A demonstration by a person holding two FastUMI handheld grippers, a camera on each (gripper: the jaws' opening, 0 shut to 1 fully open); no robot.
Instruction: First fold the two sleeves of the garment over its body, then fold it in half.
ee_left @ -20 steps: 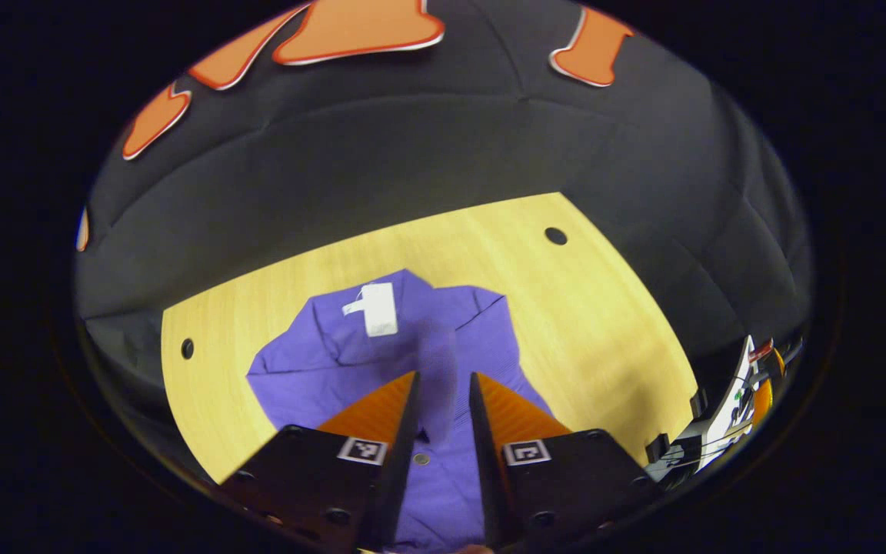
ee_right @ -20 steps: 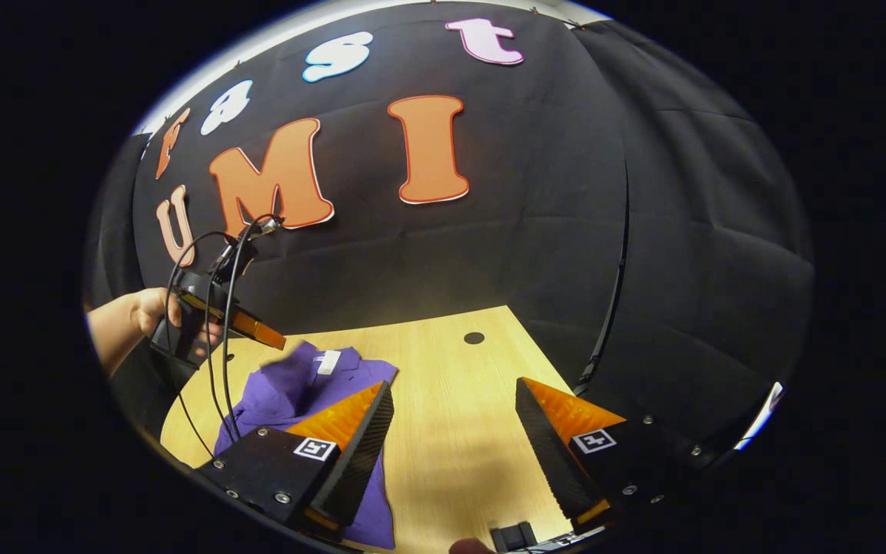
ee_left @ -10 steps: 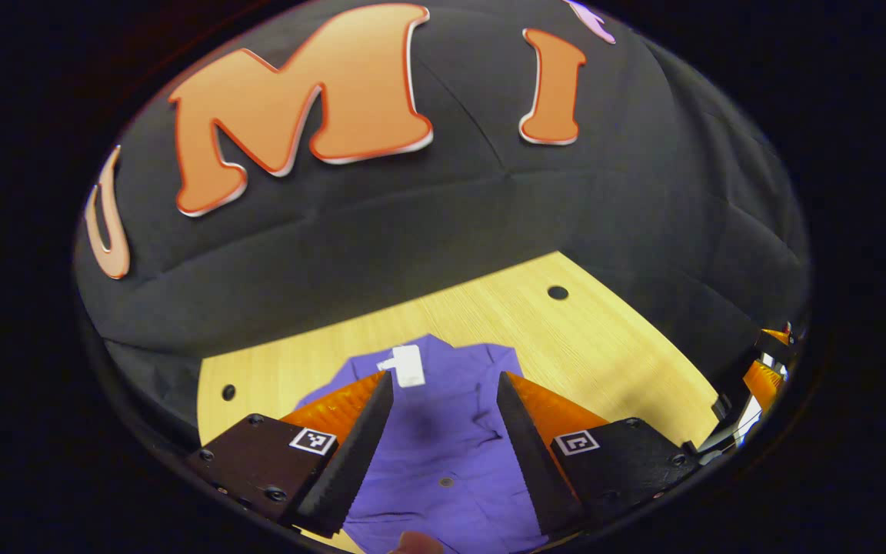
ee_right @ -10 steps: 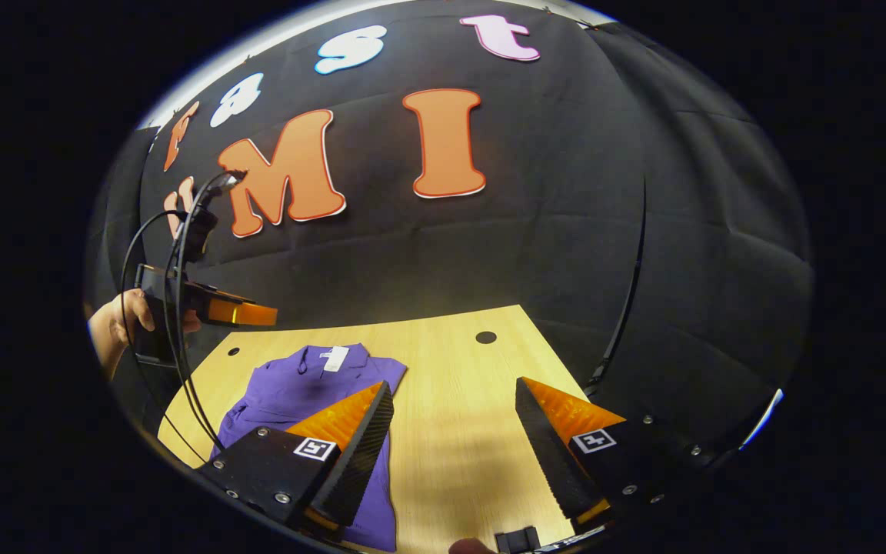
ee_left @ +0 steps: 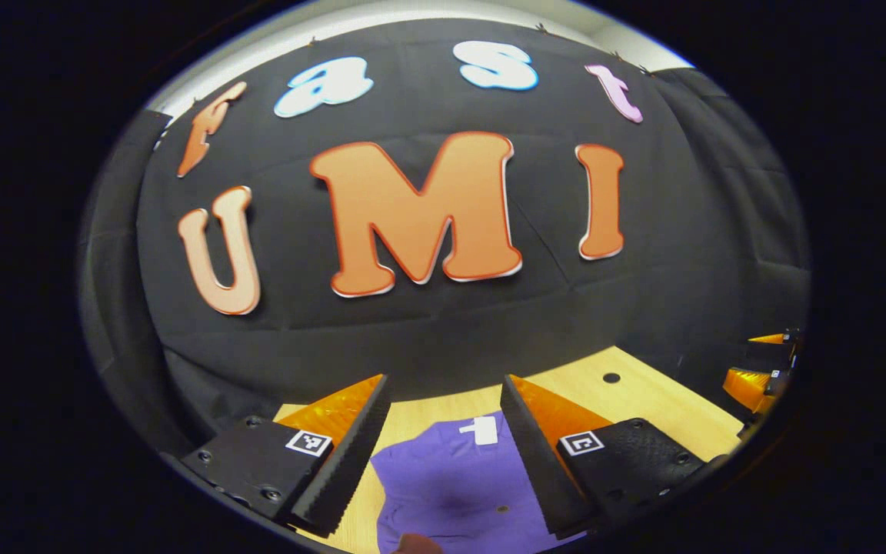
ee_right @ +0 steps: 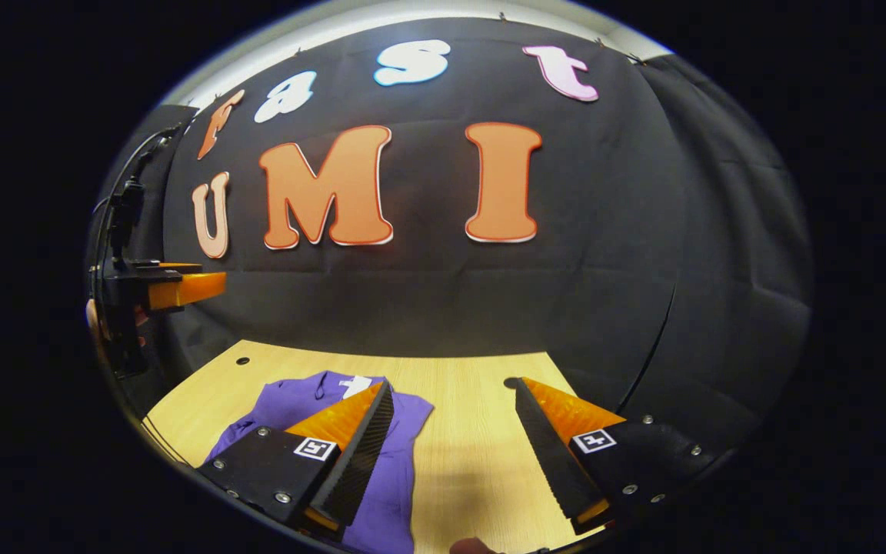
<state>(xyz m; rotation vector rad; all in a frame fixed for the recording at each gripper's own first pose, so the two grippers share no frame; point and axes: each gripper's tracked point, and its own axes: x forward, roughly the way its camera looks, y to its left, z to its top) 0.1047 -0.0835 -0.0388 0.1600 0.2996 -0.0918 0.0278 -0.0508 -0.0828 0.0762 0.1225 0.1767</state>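
Purple collared fabric garment [ee_left: 451, 485] flat on pale wooden table [ee_right: 466, 431], collar at far end, long axis running away. Directly below and ahead of left gripper [ee_left: 443, 454], fingers apart, empty. Right gripper [ee_right: 451, 454] apart too, shirt off to its left, so left nearer.

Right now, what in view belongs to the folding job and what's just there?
Job:
- purple garment, lying on the table
- left gripper, open, above it
- right gripper, open, over the table

Just there:
- wooden table
- white tag at the garment's collar
- hole in tabletop
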